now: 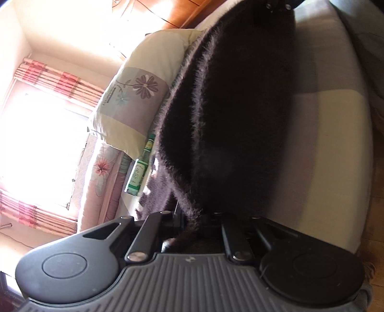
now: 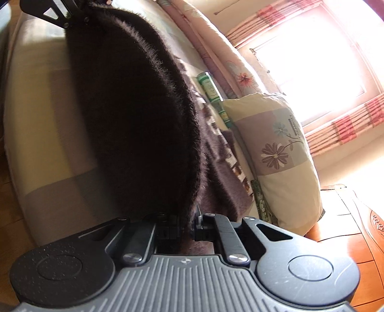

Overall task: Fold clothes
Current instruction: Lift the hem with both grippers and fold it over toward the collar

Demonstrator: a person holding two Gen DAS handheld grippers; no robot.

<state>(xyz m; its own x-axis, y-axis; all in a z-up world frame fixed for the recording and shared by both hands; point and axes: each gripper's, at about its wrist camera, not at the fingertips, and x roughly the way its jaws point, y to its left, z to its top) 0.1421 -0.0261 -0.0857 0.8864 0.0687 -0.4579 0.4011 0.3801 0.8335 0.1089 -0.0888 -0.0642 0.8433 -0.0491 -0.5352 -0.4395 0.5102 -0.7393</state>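
A dark, fuzzy garment (image 1: pixel 228 108) (image 2: pixel 134 120) hangs stretched between my two grippers above the bed. My left gripper (image 1: pixel 194 223) is shut on one end of it, the fabric pinched between its fingers. At the other end my right gripper (image 2: pixel 187 223) is shut on the fabric in the same way. Each view shows the opposite gripper at the garment's far end: the right gripper (image 1: pixel 278 6) and the left gripper (image 2: pixel 57 14). A lower part of the garment (image 2: pixel 223 182) trails on the bed sheet. The fingertips are mostly buried in the pile.
The bed sheet (image 1: pixel 324 144) (image 2: pixel 43 108) lies under the garment. A flower-print pillow (image 1: pixel 134 96) (image 2: pixel 276 148) and a green bottle (image 1: pixel 139 168) (image 2: pixel 208 88) sit by a rolled quilt (image 1: pixel 100 177) near the bright window. A wooden cabinet (image 2: pixel 348 240) stands beside the bed.
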